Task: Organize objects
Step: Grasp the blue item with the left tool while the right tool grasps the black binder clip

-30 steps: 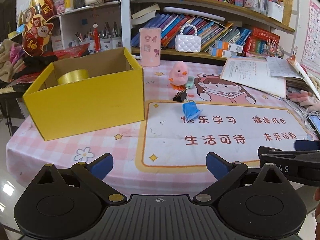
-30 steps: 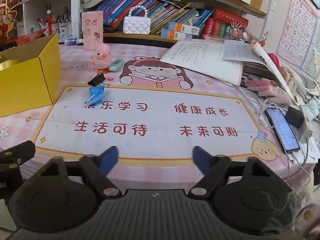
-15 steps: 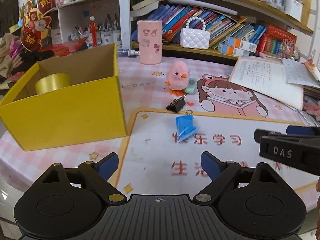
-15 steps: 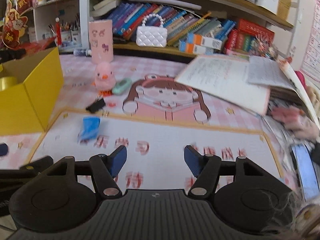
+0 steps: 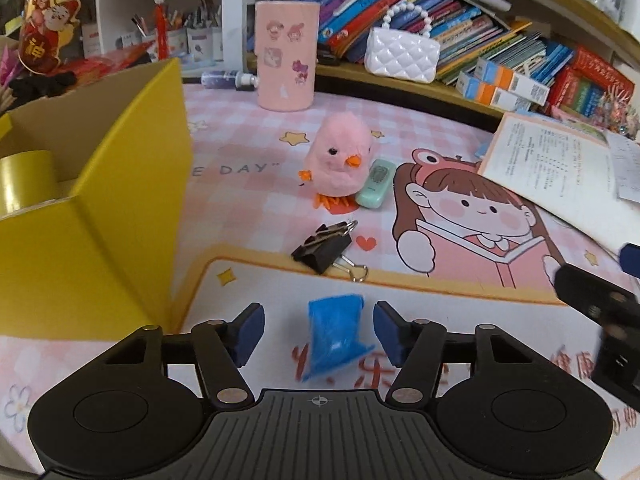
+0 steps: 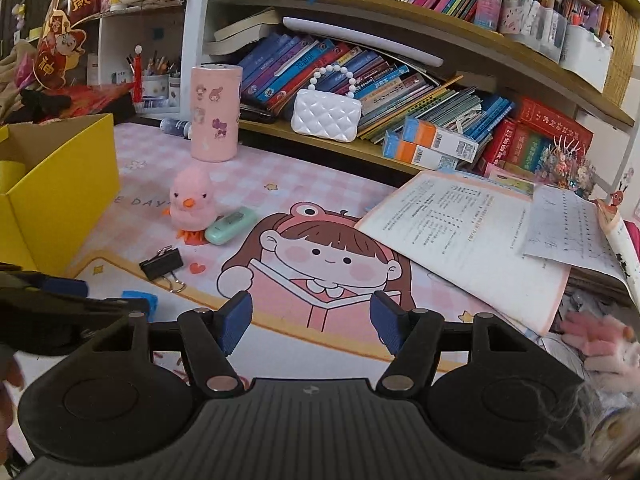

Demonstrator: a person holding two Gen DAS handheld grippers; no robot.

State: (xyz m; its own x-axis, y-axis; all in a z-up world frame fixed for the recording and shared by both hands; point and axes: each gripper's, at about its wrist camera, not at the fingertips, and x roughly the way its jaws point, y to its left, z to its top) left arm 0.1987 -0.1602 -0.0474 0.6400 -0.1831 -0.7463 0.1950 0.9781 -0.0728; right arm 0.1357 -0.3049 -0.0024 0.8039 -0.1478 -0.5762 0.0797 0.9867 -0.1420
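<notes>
Closing in: left gripper (image 5: 319, 330) lined up on the blue packet (image 5: 334, 336), a pickup for the box by my reading.
Box (image 5: 100, 240): yellow, open top, far left of bench (image 5: 240, 152); tape roll (image 5: 24, 180) already inside.
Left jaws: spread wide, a pad on either side of the packet, neither pad visibly touching it.
Packet position: flat on the white mat, between the left jaws, a little right of their centre line.
Packet axis: long side runs roughly along the fingers, away from the camera; narrow width faces the pads, which suits a squeeze.
Nearer arm: left by far; in the right wrist view the packet (image 6: 140, 298) sits well off to the left, half hidden behind the left gripper's body.
Key relation: packet lies straight ahead and inside the left opening, so the next move likely needs only a small shift right, then a close.
Clip (image 5: 326, 246): black binder clip, just beyond the packet, apart from it.
Chick (image 5: 340, 164): pink plush, upright, farther back; green case (image 5: 376, 184) touching its right side.
Cup (image 5: 286, 54): pink, at the bench's back edge.
Right gripper (image 6: 312, 322): jaws wide apart, holding nothing, over the girl print on the mat.
Papers (image 6: 472, 236): right of the bench, not involved.
Risk: soft packet may crumple or slip out if pinched off-centre.
</notes>
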